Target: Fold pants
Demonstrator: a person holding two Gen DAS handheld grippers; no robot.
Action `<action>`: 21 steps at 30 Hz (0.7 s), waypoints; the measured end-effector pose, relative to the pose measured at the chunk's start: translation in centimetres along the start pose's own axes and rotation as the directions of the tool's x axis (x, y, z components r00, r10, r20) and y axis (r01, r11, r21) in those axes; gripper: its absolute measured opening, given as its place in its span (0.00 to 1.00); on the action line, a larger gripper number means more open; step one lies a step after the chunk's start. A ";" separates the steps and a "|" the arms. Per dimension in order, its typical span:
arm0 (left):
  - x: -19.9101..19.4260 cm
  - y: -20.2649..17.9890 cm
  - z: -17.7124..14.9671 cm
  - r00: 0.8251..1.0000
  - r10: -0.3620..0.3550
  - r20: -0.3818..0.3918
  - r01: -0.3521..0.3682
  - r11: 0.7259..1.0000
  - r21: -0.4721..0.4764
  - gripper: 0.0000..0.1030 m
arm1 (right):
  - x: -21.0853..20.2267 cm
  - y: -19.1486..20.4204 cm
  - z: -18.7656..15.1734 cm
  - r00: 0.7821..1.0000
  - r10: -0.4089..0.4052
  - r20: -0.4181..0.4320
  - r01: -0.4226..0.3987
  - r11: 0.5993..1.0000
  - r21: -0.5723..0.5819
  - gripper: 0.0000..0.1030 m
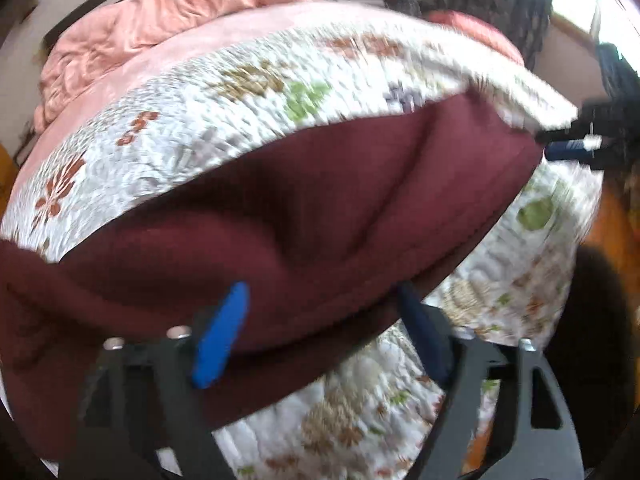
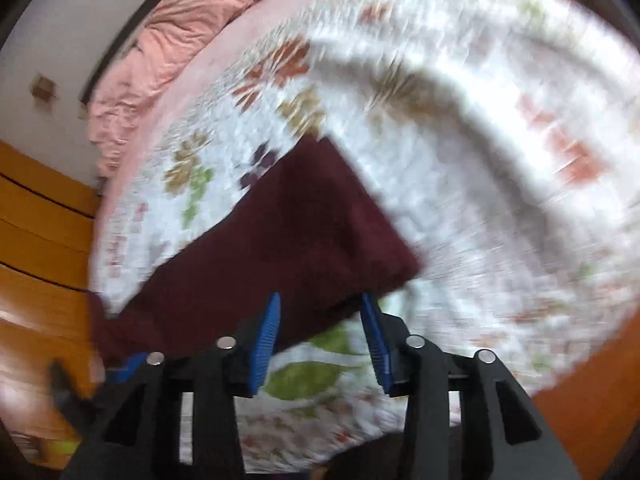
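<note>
Left gripper [image 1: 320, 320] sits nearest, jaws spread wide, pants [image 1: 280, 220] edge lying between the fingers but not pinched, as far as the blur allows. Maroon pants span the near edge of the bed's floral quilt [image 1: 224, 96], stretched left to right, one end hanging off the left corner. Right gripper [image 2: 320, 328] likewise has jaws apart, straddling the hem at the pants' right end. Likely both are lined up on the same long edge to grab and fold it over. Pink blanket [image 1: 160, 16] bunched at the far edge.
</note>
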State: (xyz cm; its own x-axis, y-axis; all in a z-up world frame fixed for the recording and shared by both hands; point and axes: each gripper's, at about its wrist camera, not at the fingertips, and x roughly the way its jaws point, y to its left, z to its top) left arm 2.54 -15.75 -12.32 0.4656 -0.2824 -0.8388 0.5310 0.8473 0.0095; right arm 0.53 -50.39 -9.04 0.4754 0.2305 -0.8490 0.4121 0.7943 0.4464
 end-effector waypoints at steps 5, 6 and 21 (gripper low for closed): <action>-4.7 5.1 -1.4 0.999 0.025 0.046 -0.017 0.986 -0.164 0.77 | -3.8 5.6 -0.3 0.988 -0.071 0.141 0.091 0.986 -0.142 0.49; -5.3 6.5 -1.8 0.998 0.051 0.046 -0.041 0.980 -0.196 0.77 | -3.5 6.8 -0.4 0.992 -0.013 0.128 0.037 0.982 -0.185 0.50; -3.7 26.0 -11.4 0.960 0.153 -0.234 -0.264 0.770 -0.581 0.76 | 10.4 36.8 -11.1 0.917 0.202 -0.344 -0.396 0.566 -0.723 0.67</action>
State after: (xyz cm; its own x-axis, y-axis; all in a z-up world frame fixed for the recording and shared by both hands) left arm 6.56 12.49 -15.16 0.3631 -0.0363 -0.9311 -0.1250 0.9883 -0.0872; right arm 11.99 -12.51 -4.54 0.2518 0.5656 -0.7853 -0.5172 0.7645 0.3848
